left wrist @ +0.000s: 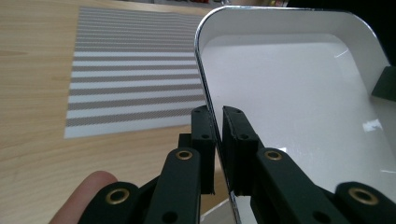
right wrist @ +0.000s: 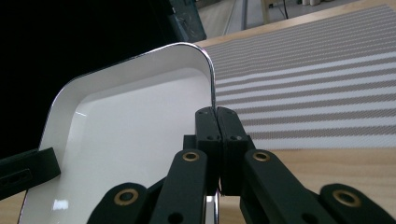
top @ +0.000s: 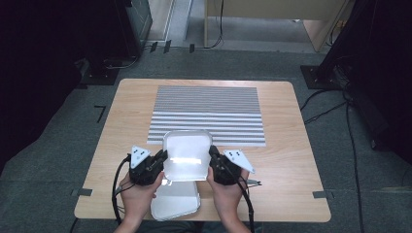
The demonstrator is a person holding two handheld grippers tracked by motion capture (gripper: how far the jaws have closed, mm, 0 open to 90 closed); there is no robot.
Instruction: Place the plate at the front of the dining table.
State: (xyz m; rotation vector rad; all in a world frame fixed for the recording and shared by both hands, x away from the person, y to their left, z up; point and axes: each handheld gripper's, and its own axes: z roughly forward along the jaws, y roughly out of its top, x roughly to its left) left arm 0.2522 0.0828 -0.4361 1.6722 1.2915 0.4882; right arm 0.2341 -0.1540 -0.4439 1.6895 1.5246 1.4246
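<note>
Both hands hold a glossy white, round-cornered tray lid [top: 187, 154] tilted up above the table's [top: 291, 160] near edge, left claw [top: 162, 158] and right claw [top: 212, 154] each clenched on an opposite rim.

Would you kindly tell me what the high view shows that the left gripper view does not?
High view alone: a second white tray at the table's near edge, both hands, the floor and cables. Left gripper view alone: the left gripper shut on the raised tray's rim, close up, and a fingertip. Shared: the raised tray, striped mat and wooden table.
</note>
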